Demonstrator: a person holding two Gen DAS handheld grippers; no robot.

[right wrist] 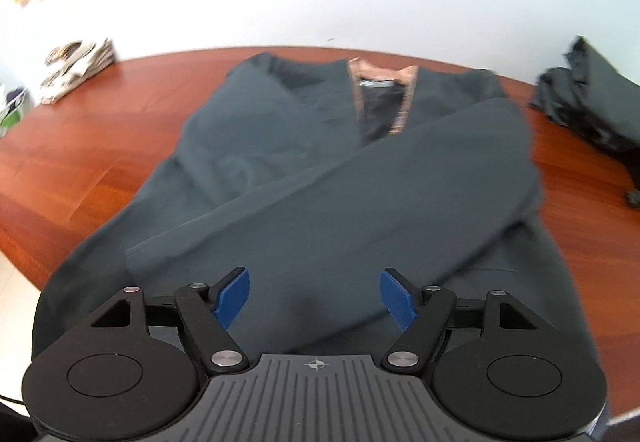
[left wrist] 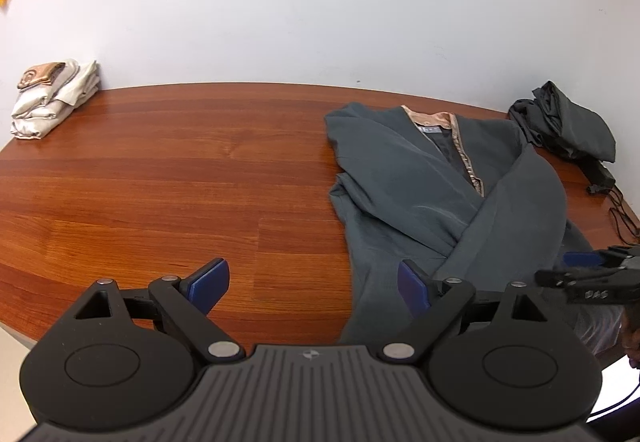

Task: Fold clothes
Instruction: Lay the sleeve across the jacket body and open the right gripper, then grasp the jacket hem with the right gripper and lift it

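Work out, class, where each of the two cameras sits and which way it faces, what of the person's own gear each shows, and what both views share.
Left wrist: sits on the left gripper, angled down across the wooden table; own open blue pads frame bare wood, and the right gripper pokes in at the right edge.
Right wrist: sits on the right gripper, angled down over the dark grey robe; own blue pads stand open above the cloth.
Shared: the robe, cream folded pile, dark bundle, white wall.
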